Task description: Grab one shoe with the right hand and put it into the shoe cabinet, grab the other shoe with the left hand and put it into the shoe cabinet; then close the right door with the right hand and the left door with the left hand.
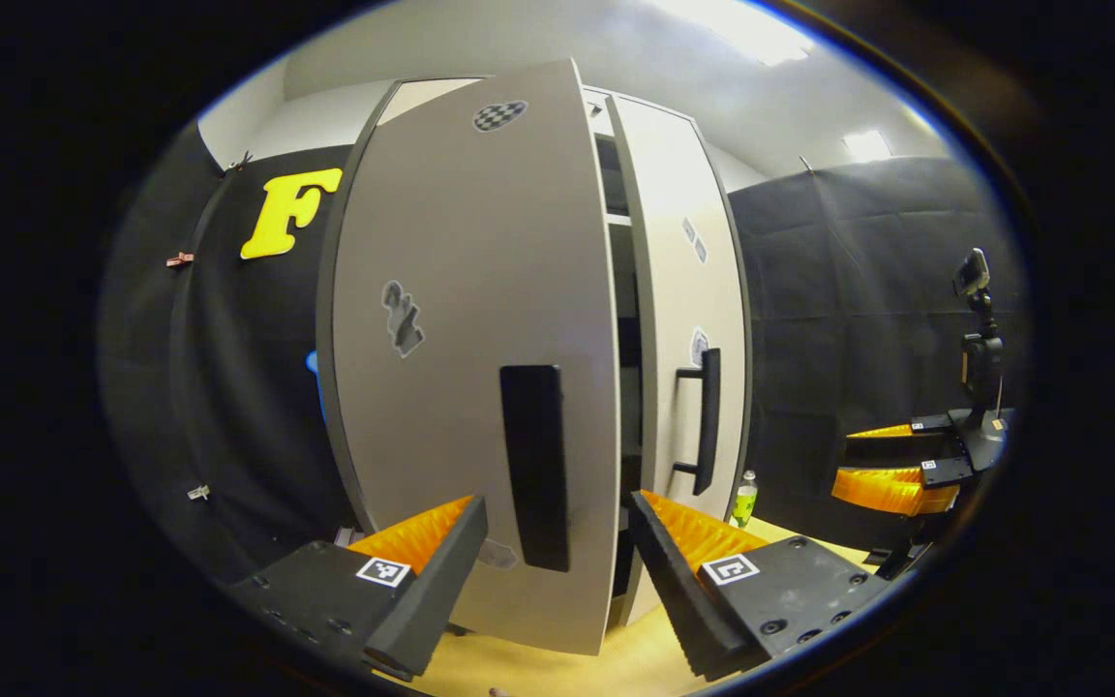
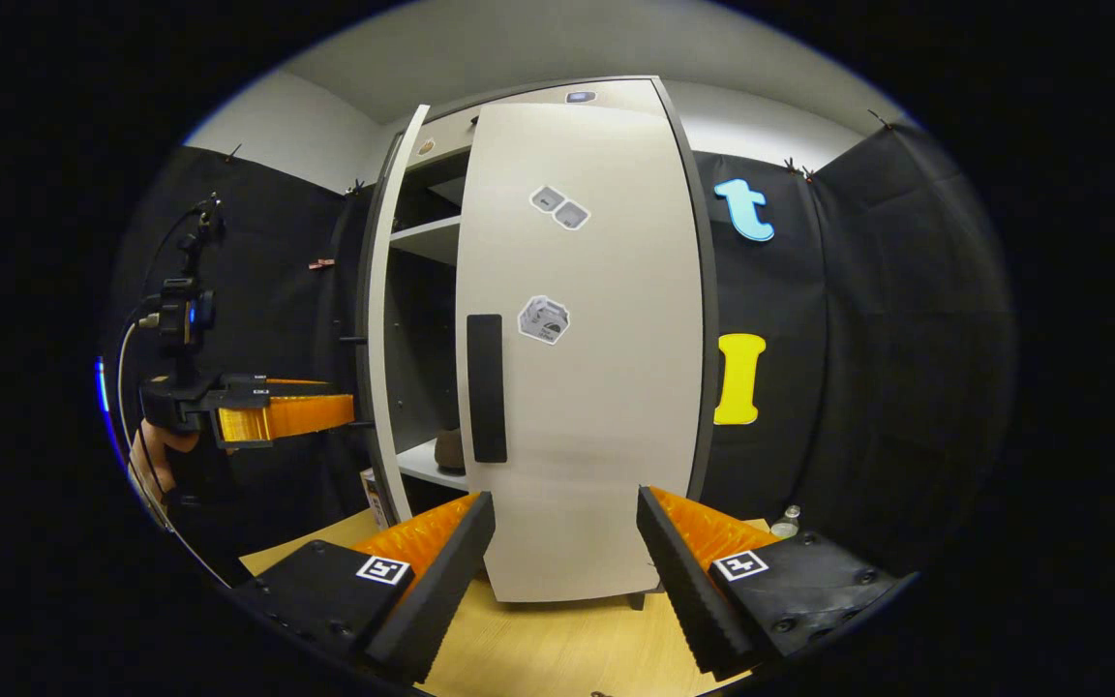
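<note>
Shoe (image 2: 449, 450) on the cabinet shelf (image 2: 427, 463), mostly hidden behind the right door (image 2: 582, 387).

Hand-held gripper (image 1: 557, 566): black screwed housings, square tag markings.

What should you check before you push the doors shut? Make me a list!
1. Left gripper open and empty: ok.
2. Right gripper open and empty: ok.
3. Left door shut: not ok, it stands ajar.
4. Right door shut: not ok, a gap shows the shelves.
5. Both shoes inside: cannot tell; one brown shape sits on the lower shelf.
6. Left gripper lined up with the left door's handle: ok, the handle sits between its fingers.
</note>
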Demonstrator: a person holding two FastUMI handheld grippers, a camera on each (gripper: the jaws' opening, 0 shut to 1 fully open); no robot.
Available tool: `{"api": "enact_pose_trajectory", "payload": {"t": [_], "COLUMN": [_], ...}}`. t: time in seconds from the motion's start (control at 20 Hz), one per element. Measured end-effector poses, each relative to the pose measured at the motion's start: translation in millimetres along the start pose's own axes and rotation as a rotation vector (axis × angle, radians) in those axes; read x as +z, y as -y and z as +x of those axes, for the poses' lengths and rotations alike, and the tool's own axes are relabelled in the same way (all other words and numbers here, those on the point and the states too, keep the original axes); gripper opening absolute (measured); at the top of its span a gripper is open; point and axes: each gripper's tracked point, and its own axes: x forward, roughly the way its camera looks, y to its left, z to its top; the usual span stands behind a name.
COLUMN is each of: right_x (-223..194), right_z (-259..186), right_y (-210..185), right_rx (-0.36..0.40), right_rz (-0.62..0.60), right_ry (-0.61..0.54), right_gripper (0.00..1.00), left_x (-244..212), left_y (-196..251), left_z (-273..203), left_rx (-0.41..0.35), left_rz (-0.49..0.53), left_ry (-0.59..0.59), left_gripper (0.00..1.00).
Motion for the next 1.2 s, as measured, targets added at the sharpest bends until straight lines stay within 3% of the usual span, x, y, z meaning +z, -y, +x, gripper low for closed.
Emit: {"api": "enact_pose_trajectory", "payload": {"t": [0.2, 0.6, 1.0, 1.2], "right_x": [5, 18, 24, 26], "right_z": [3, 18, 27, 30], "right_y": [-10, -43, -78, -82], "right_rx": [0.034, 0.132, 0.215, 0.219], "right_rz": [0.008, -0.016, -0.022, -0.031], "right_ry": [0.015, 0.052, 0.086, 0.086], "right_gripper": [0.98, 0.97, 0.98, 0.98], "left_x": [-5, 1, 7, 2], "left_y": [6, 2, -6, -11], "left_z": [-19, -61, -76, -75], "left_rx": [0.005, 0.075, 0.1, 0.101], "left_rz": [-0.049, -0.035, -0.056, -0.072], "left_ry": [-0.013, -0.008, 0.011, 0.009], "left_gripper": [0.93, 0.94, 0.94, 0.95]}}
